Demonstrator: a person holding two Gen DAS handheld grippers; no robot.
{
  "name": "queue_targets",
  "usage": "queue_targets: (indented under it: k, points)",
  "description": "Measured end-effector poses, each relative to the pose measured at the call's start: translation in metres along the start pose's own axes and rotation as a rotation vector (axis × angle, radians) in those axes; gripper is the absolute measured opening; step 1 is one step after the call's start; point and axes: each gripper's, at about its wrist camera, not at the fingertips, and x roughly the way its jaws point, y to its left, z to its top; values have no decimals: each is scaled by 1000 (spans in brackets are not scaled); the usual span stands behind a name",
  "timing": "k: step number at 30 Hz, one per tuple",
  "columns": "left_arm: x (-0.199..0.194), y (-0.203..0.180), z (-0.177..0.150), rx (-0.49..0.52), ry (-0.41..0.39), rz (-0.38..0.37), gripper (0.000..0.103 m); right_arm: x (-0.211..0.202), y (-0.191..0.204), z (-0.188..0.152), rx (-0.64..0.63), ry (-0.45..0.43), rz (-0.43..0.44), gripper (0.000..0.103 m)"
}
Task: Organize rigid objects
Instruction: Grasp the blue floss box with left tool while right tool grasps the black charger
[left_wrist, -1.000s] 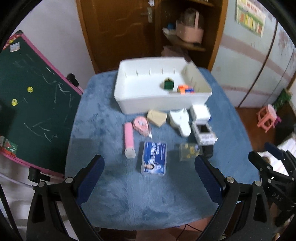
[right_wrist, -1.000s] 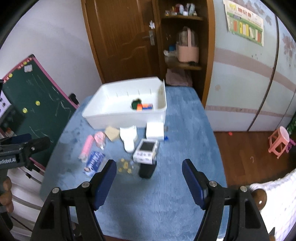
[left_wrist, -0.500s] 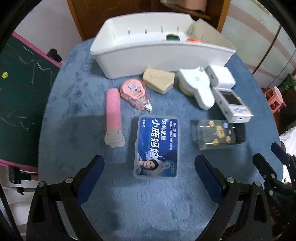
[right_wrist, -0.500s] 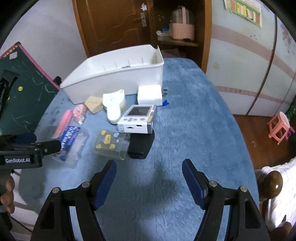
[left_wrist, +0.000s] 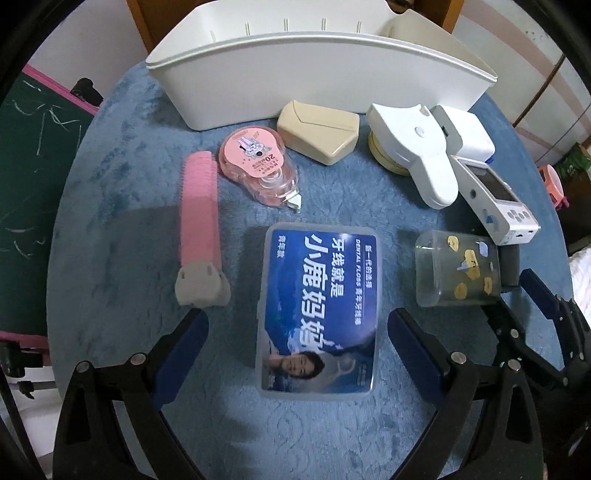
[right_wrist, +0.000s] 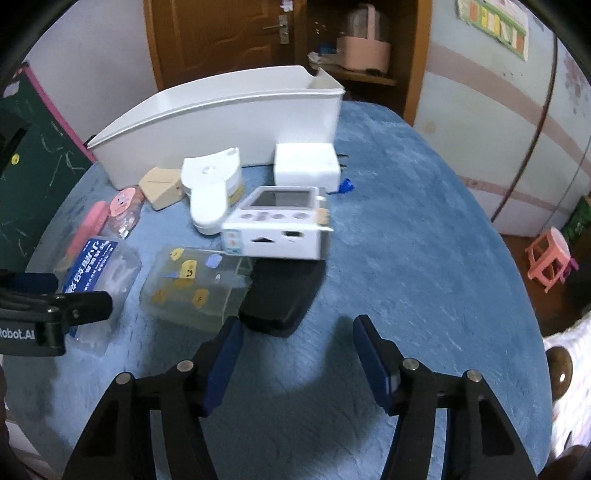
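While I am lowering both tools toward the blue mat (left_wrist: 122, 192), I am taking the white bin (left_wrist: 258, 77) at its far edge as my landmark.

In the left wrist view, my left gripper (left_wrist: 295, 343) is standing wide open with nothing held, its jaws straddling the near end of the dental floss box (left_wrist: 319, 302). That box is lying flat, well in front of the bin. To one side of it the pink stick (left_wrist: 199, 225) is lying lengthwise, and nearer the bin sit the pink correction tape (left_wrist: 258, 166) and the beige case (left_wrist: 317, 131), which is just beside the bin wall. I judge the floss box is my pick here. To do it well I should be centring the jaws on its long edges, coming down until the pads are level with its thin sides, then squeezing evenly so the slick lid is not slipping out.

In the right wrist view, my right gripper (right_wrist: 297, 354) has just been narrowing its jaws, yet they are still apart and nothing lies between them, only bare mat. The black block (right_wrist: 280, 295) is lying just ahead of the left pad, with the white handheld console (right_wrist: 277, 229) resting on its far end and the clear sticker box (right_wrist: 195, 286) touching its side. The white charger (right_wrist: 306, 164) sits beside the bin's near corner. I should be shifting toward the black block before closing, minding the console propped on it.
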Motion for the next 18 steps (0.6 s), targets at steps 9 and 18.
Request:
queue_targets:
  k: [9, 18]
  points:
    - [9, -1, 6, 8, 23, -7, 93, 14, 10, 13, 16, -12, -3, 62]
    - [19, -1, 11, -7, 45, -5, 79, 24, 7, 19, 29, -20, -11, 52]
